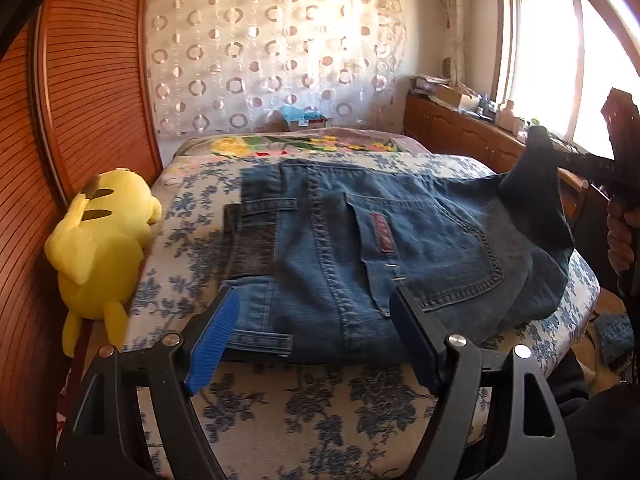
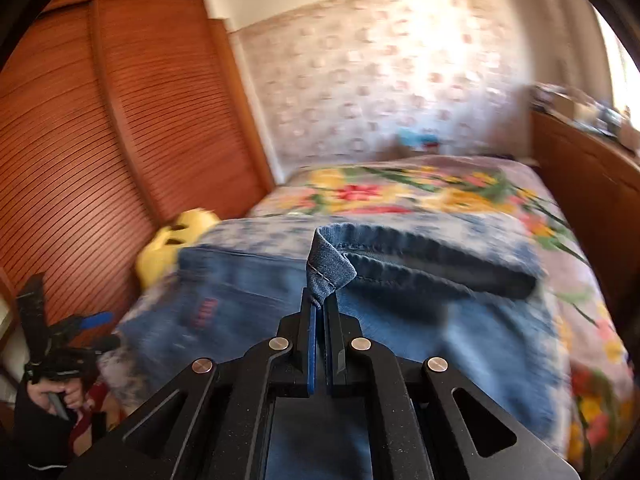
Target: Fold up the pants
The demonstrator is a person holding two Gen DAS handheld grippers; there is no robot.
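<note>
Right tongs (image 2: 320, 304), pressed together on a hem of the blue denim pants (image 1: 360, 248) lying on the floral bed (image 1: 320, 420), should carry it level toward the waistband, while left tongs (image 1: 316, 312), spread, hover near it.

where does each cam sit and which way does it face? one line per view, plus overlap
Left wrist: sits on the left tongs, looking down along their open fingers at the jeans on the bed; the right tongs' hand shows at right edge.
Right wrist: sits on the right tongs, shut on a jeans hem, facing across the bed; the left tongs and hand show lower left.
Shared: jeans, yellow plush, wooden wardrobe, patterned curtain.
</note>
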